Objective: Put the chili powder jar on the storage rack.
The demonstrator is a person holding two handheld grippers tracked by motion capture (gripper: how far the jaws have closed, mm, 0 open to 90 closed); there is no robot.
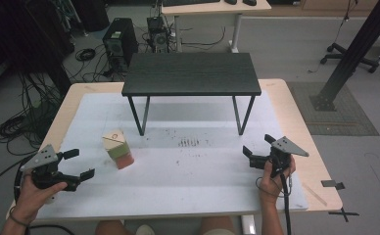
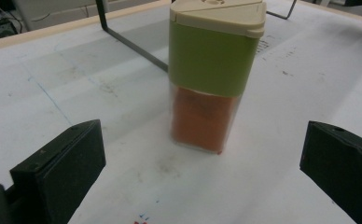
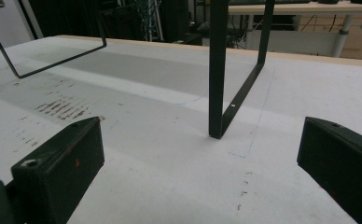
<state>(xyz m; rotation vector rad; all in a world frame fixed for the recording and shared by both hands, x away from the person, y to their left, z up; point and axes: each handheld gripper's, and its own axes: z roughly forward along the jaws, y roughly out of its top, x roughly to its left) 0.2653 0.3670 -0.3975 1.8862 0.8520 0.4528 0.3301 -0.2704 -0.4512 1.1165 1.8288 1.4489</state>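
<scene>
Spice jar upright | ahead of left tool, untouched | both tools' jaws spread

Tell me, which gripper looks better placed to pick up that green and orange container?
Probably the left gripper: its open jaws face the spice container, which stands upright between them a little ahead. The right gripper is across the table, facing the black shelf's leg.

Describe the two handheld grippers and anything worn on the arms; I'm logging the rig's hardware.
Both the left gripper and right gripper are black, with blocky jaws, a grey three-cornered plate on top and a trailing black cable. The forearms are bare; a thin dark band circles the left wrist.
</scene>
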